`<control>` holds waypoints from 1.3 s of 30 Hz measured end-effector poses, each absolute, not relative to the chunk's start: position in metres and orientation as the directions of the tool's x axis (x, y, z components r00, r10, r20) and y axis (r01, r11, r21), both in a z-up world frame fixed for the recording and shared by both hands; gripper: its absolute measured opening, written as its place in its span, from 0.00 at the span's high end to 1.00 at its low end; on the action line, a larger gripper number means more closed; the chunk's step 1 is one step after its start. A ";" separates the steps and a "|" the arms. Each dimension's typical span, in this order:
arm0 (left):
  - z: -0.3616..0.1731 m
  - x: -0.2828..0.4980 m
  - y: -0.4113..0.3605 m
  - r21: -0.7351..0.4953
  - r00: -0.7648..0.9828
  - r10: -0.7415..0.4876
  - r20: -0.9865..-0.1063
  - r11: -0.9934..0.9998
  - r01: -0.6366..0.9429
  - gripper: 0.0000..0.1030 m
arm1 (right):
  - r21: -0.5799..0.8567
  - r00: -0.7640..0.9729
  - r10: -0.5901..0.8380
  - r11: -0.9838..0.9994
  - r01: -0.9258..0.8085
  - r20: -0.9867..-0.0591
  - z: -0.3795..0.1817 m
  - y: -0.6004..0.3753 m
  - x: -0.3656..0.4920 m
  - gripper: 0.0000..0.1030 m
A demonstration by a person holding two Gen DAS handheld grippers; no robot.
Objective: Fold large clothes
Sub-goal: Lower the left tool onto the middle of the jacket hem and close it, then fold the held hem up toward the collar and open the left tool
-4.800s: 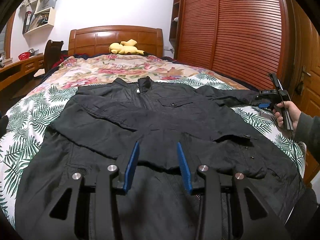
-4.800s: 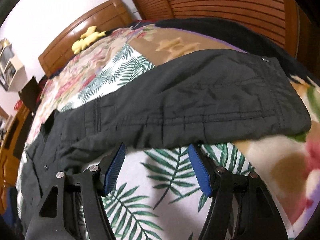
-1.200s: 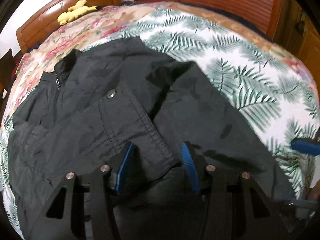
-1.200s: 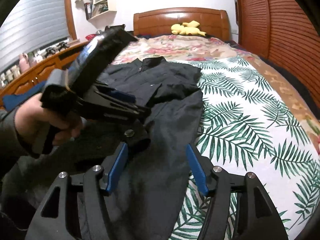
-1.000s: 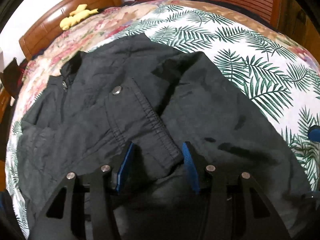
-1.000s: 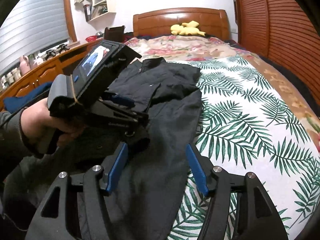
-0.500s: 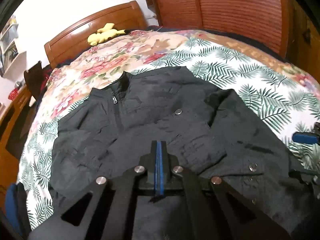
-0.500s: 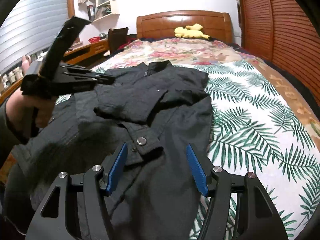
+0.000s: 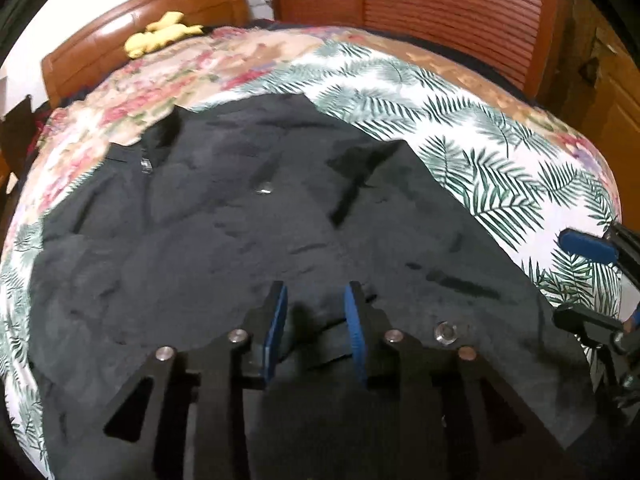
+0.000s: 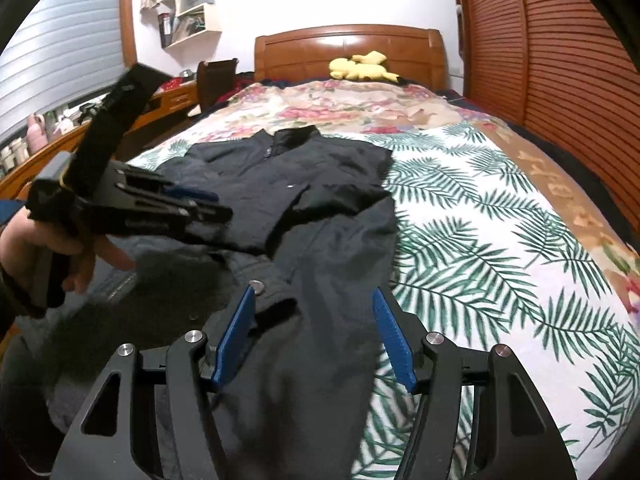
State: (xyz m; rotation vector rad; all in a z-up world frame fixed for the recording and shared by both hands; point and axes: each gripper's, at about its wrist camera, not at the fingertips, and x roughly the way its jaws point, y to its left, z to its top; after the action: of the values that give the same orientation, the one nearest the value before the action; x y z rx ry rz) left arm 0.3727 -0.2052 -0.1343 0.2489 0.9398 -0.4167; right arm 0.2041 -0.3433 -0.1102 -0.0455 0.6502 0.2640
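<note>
A wide bed (image 10: 500,216) fills both views, covered with a sheet of green palm leaves near the camera and a flowered quilt (image 10: 340,104) toward the wooden headboard (image 10: 348,52). A yellow soft toy (image 10: 362,67) lies at the headboard. A wall of reddish slatted doors (image 10: 560,40) runs along one side of the bed.

The black jacket (image 10: 320,208) lies flat on the palm sheet, collar toward the headboard and zipper closed. One sleeve is folded across the chest, and its cuff with a metal snap (image 10: 256,287) rests low on the front.

The left gripper (image 9: 316,312) is above the lower front of the jacket and points steeply down at it. Its jaws are opening and stand a small way apart. Only dark cloth is seen through the gap; the blue pads (image 9: 277,322) do not press on anything, so it holds nothing. In the right wrist view this same gripper (image 10: 208,204) is carried in a hand (image 10: 44,248) over the left part of the jacket, clear of the cloth.

The right gripper (image 10: 314,332) has its jaws moderately wide apart and empty. The folded cuff lies just beside its left pad (image 10: 236,336), and the jacket's side edge runs between the two pads below them. I cannot tell if a pad touches the cloth. In the left wrist view its blue tip (image 9: 588,247) shows at the right border, over the palm sheet just beside the jacket's edge.
</note>
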 end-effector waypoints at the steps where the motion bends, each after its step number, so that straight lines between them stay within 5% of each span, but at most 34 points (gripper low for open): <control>1: -0.139 0.374 -0.212 0.031 0.508 -0.234 -0.829 0.887 0.460 0.71 | 0.043 0.765 0.227 0.967 -0.252 -0.603 -0.110 -0.347 0.204 0.39; 15: -0.169 0.391 -0.232 0.129 0.495 -0.126 -0.860 0.884 0.449 0.70 | 0.059 0.772 0.255 0.960 -0.273 -0.582 -0.103 -0.356 0.194 0.39; 18: -0.168 0.391 -0.230 0.147 0.514 -0.126 -0.848 0.878 0.456 0.89 | 0.059 0.772 0.256 0.960 -0.274 -0.582 -0.103 -0.355 0.194 0.39; 20: -0.159 0.389 -0.222 0.137 0.537 -0.141 -0.832 0.886 0.444 0.96 | 0.057 0.769 0.255 0.960 -0.275 -0.586 -0.105 -0.353 0.194 0.39; 32: -0.052 0.342 -0.111 0.129 0.759 -0.123 -0.640 0.956 0.264 0.97 | 0.017 0.760 0.258 0.951 -0.310 -0.597 -0.106 -0.320 0.203 0.39; 39: -0.044 0.303 -0.040 0.084 0.782 -0.096 -0.615 0.979 0.186 0.97 | -0.012 0.757 0.247 0.948 -0.319 -0.605 -0.105 -0.287 0.213 0.39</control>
State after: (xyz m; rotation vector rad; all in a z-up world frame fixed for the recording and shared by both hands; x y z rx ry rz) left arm 0.3035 -0.0402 -0.0440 0.1427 0.6555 -0.1525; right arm 0.2134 -0.2871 -0.1053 -0.1173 0.6416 0.3095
